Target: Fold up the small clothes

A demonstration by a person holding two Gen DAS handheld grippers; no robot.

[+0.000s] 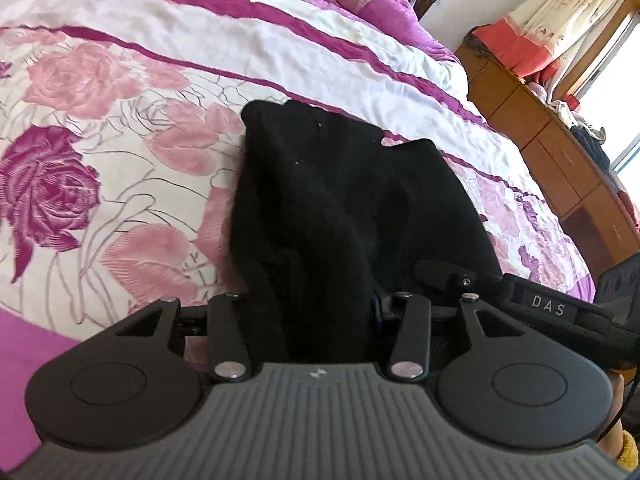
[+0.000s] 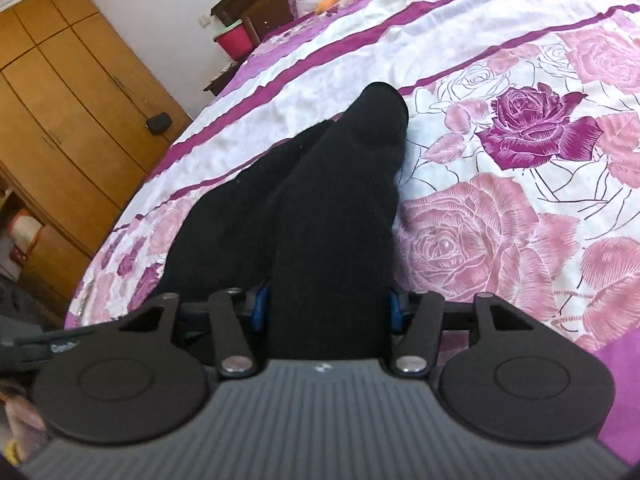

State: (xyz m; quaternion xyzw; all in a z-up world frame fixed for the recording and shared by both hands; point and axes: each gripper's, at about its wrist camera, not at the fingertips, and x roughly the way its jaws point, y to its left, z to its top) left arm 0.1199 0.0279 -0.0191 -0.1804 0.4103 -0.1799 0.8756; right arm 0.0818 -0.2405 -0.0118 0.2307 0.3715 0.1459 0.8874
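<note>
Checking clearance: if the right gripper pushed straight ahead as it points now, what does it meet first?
The black garment itself: it already sits between the right gripper jaws and stretches ahead. Beyond its far tip lies the floral bedspread; depth there is unclear.

- Bed (image 1: 280, 32): covered by a white quilt with pink and purple roses and purple stripes; most of both views is filled by it.
- Headboard (image 2: 256, 4): dark wood, seen at 12 o'clock in the right wrist view.
- Wardrobe (image 2: 68, 92): light wood, curved doors, at 9 o'clock in that view.
- Pink bucket (image 2: 234, 40): set beside the headboard.
- Low cabinet (image 1: 552, 148): wooden, at 3 o'clock in the left wrist view.
- Curtain (image 1: 560, 12): pale, patterned, at 2 o'clock; daylight is admitted by the window (image 1: 616, 92).
- Walls: white.
</note>
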